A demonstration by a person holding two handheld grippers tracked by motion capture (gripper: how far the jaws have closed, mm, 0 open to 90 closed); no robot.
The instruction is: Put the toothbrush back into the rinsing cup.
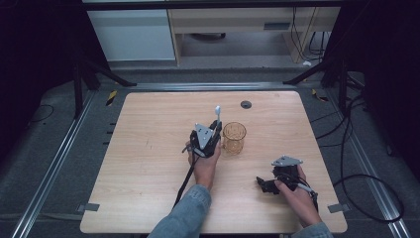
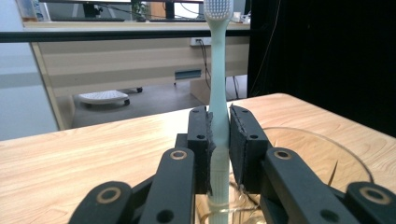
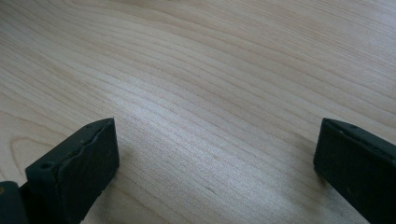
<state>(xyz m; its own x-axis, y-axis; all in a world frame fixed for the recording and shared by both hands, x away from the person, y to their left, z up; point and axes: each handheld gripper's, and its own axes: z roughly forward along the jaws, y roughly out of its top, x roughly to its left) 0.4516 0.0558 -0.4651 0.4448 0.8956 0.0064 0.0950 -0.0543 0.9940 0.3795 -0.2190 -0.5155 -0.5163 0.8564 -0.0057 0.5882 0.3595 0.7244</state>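
Observation:
A pale mint toothbrush [image 2: 217, 93] stands upright with its bristle head at the top, and my left gripper [image 2: 218, 149] is shut on its handle. In the high view the left gripper [image 1: 212, 132] sits just left of a clear amber glass cup [image 1: 234, 138], the toothbrush [image 1: 217, 115] rising above it. The cup's rim [image 2: 327, 140] lies right behind and below the jaws. My right gripper [image 1: 261, 184] rests low over the table at the front right, open, its jaws wide apart with bare wood between them [image 3: 215, 140].
The wooden table [image 1: 148, 148] has a small dark round grommet [image 1: 245, 104] near its far edge. Cables [image 1: 366, 178] trail on the floor to the right. Desks and a white cabinet [image 1: 133, 34] stand beyond the table.

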